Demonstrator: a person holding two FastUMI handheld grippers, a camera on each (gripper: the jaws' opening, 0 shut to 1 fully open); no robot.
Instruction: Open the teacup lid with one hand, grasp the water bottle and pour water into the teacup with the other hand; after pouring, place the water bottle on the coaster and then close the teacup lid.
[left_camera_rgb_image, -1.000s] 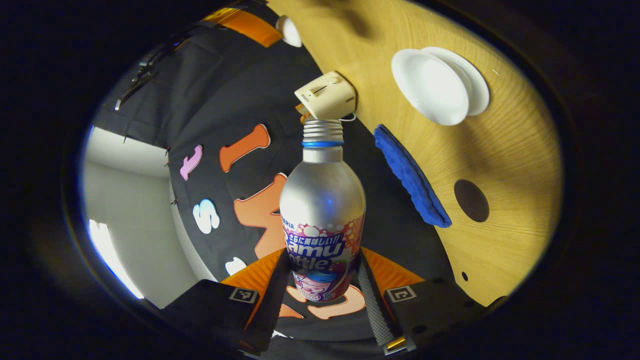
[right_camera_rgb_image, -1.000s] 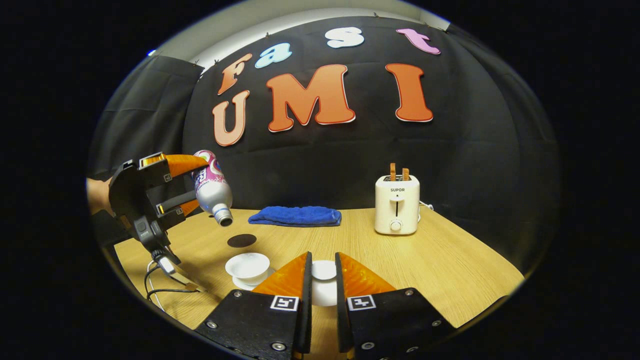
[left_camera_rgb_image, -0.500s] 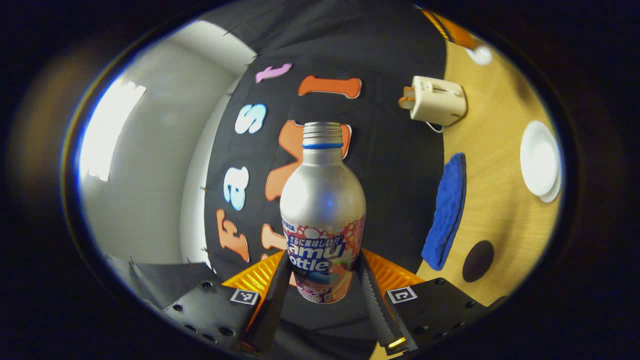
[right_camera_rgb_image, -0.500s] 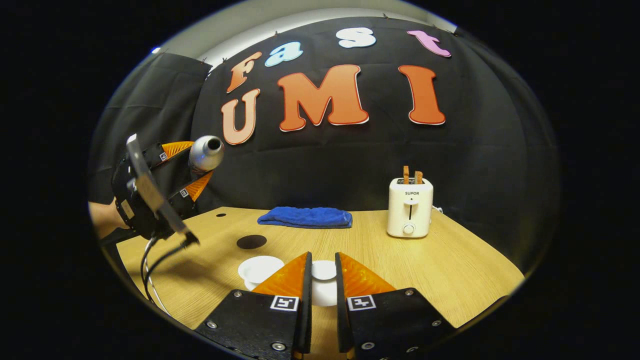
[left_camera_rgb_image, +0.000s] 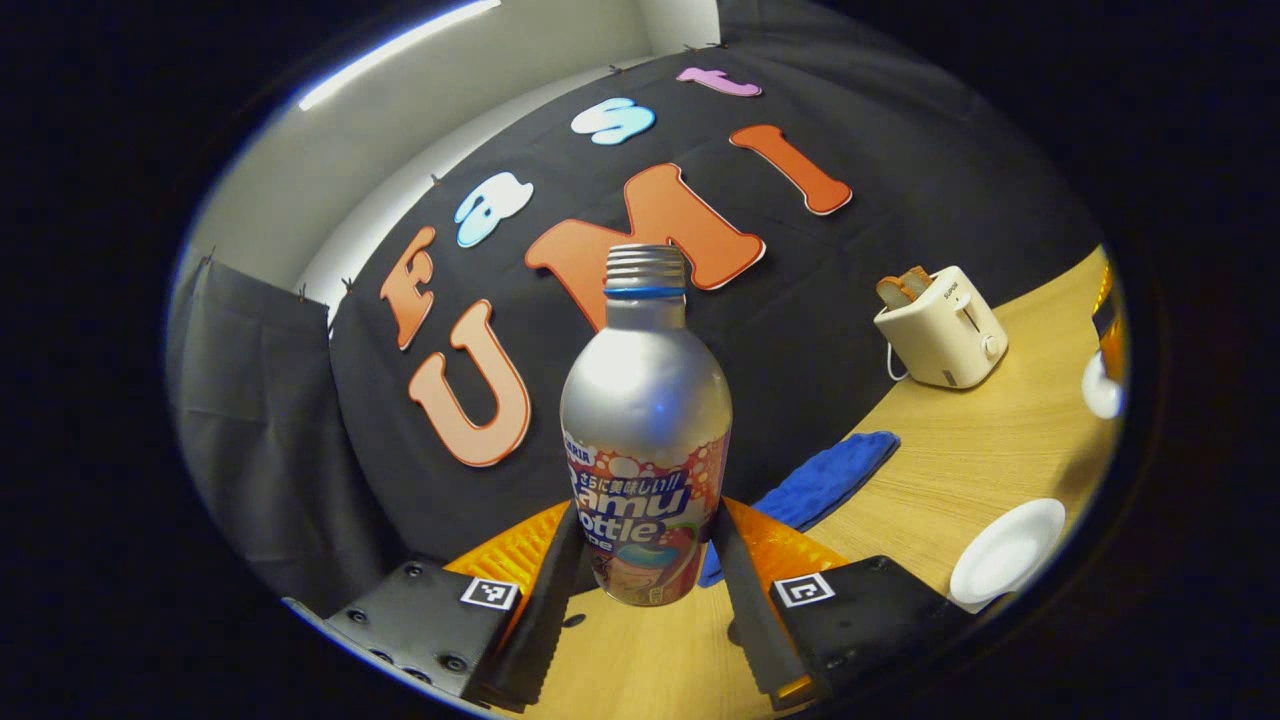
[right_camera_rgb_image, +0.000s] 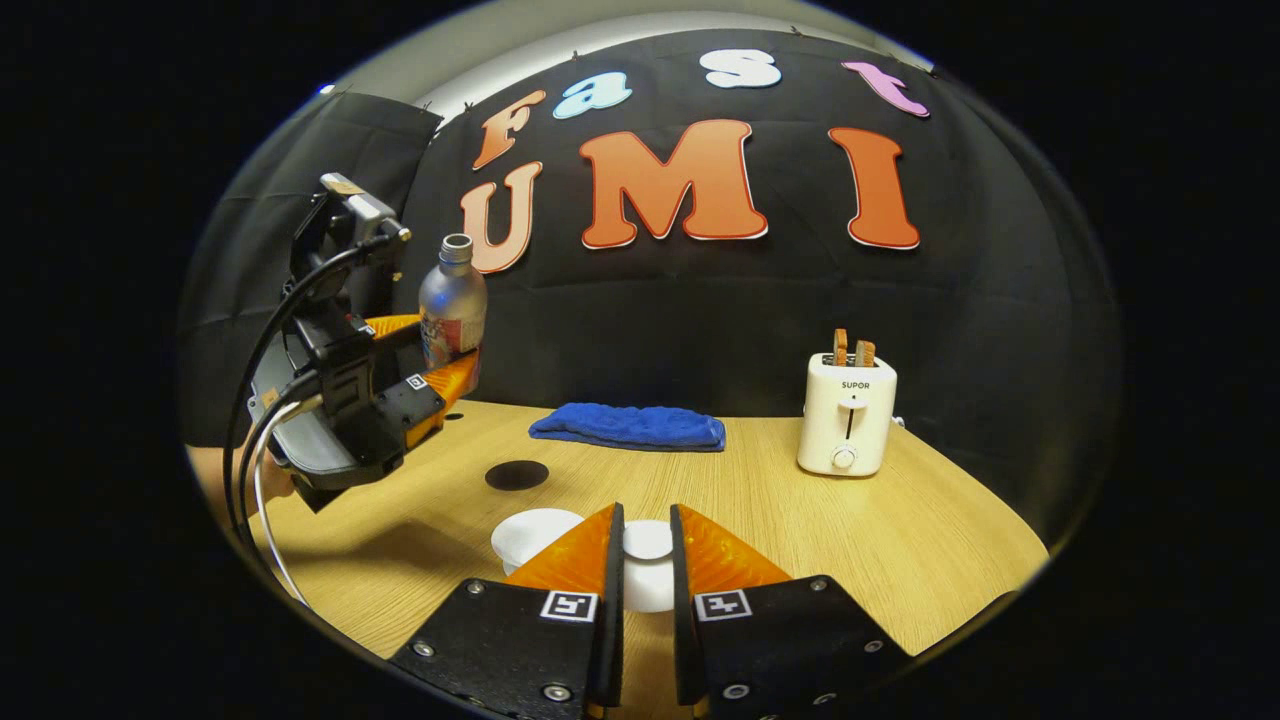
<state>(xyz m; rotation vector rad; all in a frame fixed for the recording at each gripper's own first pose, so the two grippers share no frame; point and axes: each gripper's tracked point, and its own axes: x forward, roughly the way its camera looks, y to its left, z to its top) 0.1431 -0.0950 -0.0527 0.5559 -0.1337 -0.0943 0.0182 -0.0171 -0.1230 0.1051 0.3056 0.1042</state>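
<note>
- The water bottle (left_camera_rgb_image: 645, 420) stands upright, long axis vertical, its open threaded neck pointing up; it is held above the worktop (right_camera_rgb_image: 900, 530), off to the left of the teacup (right_camera_rgb_image: 535, 533).
- The left gripper (left_camera_rgb_image: 645, 560) is clenched on the bottle's lower, labelled part, one finger on each side.
- The right gripper (right_camera_rgb_image: 646, 565) grips the white teacup lid (right_camera_rgb_image: 648, 545) between its fingers, held above the worktop.
- The teacup sits uncovered on its saucer; what it holds cannot be told.
- A dark round coaster (right_camera_rgb_image: 516, 474) lies bare behind the teacup, with a folded blue cloth (right_camera_rgb_image: 630, 427) farther back.
- A toaster (right_camera_rgb_image: 847, 415) holds two slices of toast.
</note>
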